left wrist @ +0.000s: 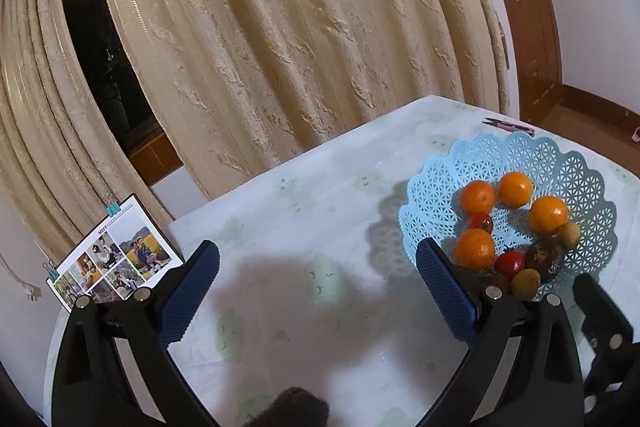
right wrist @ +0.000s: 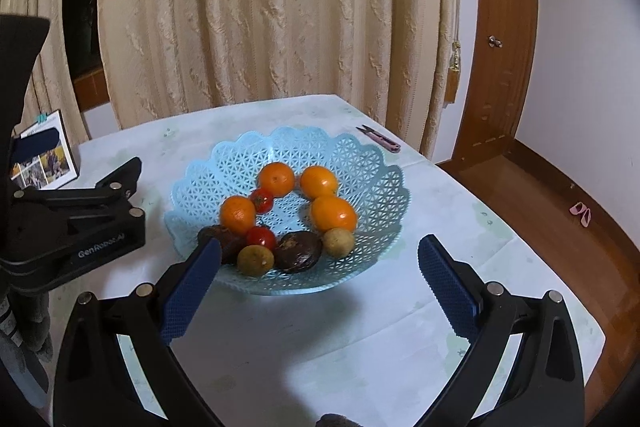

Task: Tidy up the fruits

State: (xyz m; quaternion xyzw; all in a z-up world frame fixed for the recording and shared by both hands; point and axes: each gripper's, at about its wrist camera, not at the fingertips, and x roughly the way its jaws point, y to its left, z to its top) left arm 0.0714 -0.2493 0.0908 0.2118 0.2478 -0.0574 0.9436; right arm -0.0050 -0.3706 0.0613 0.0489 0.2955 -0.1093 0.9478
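A light blue lattice fruit basket stands on the table; it also shows at the right of the left wrist view. In it lie several oranges, two small red tomatoes, two dark brown passion fruits and two small tan round fruits. My right gripper is open and empty, just in front of the basket's near rim. My left gripper is open and empty over bare tablecloth, left of the basket; its body shows in the right wrist view.
The table has a pale green-patterned cloth. A photo card with clips stands at the table's left edge. Small pink snips lie behind the basket. Cream curtains hang behind; a wooden door is right.
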